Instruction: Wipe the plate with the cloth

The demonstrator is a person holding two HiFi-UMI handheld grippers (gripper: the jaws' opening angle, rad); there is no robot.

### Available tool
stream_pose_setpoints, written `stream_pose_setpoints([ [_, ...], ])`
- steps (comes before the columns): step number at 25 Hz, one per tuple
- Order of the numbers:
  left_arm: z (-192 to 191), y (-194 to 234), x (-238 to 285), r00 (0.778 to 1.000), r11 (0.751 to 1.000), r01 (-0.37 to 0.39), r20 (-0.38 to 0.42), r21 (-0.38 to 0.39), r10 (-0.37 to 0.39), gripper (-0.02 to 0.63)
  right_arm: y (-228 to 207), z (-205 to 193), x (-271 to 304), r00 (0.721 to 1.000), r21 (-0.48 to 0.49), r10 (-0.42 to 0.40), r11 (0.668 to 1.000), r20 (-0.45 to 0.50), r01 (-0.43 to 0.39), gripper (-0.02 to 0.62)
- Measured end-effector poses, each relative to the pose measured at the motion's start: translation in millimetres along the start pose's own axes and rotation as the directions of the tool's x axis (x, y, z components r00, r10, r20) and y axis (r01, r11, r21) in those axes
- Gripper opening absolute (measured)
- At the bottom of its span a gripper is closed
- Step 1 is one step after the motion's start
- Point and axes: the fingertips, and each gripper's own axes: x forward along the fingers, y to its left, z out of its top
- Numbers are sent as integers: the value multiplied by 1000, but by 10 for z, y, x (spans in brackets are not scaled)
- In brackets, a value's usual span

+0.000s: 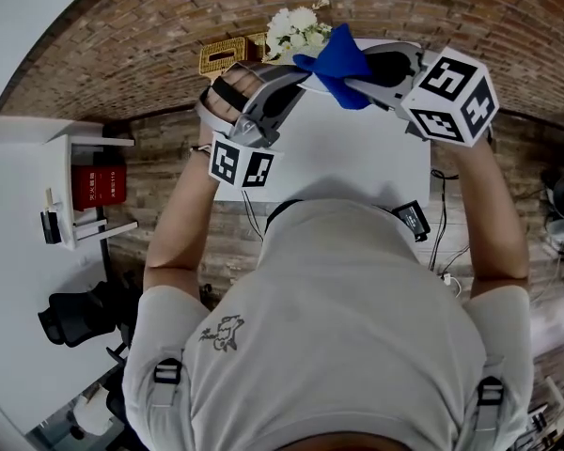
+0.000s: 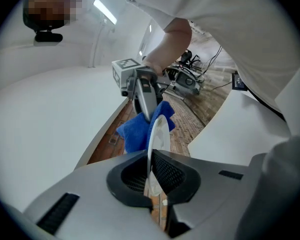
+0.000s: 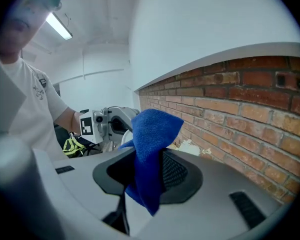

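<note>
— State of left gripper (image 2: 151, 176)?
— Narrow, clamped on the rim of the plate (image 2: 158, 131). Holds it upright and edge-on, clear of the table (image 1: 357, 158).
— And right gripper (image 3: 149, 170)?
— Closed on the cloth (image 3: 151, 134). Blue fold up past the jaws, short tail below them.
— Places in the head view?
— Both up near 12 o'clock. Left at 11, right at 1, tips close together, cloth between.
— Cloth against the plate?
— From the left gripper view, bunched at 10 o'clock of the plate, behind its far face. Looks like contact; hard to confirm.
— Anything behind?
— Flowers (image 1: 296, 28) at 12 o'clock, basket (image 1: 224, 56) at 11, brick wall (image 3: 250, 104) beyond.
</note>
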Motion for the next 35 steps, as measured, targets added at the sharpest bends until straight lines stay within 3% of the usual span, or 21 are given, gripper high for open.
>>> stream_pose_setpoints([
  [4,-30,120,-84,999,1000,-31,-8,5,31,18,-201,-151,-66,999,35,-32,999,-25,33,133],
  [9,185,145,-144,998,999,-26,50,27,24,18,-536,-397,-50,994,90,-66,993,-82,73,133],
  [17,550,147,-121,990,997,-26,138,77,15,18,-683,-195,220,986,-5,-65,998,-156,65,133],
  [28,485,159,-25,992,997,-28,122,75,19,18,-62,390,241,997,-108,46,993,-58,-52,132],
  [35,271,237,-34,997,995,-43,70,85,37,18,4,346,-21,998,-39,70,997,11,-69,130],
])
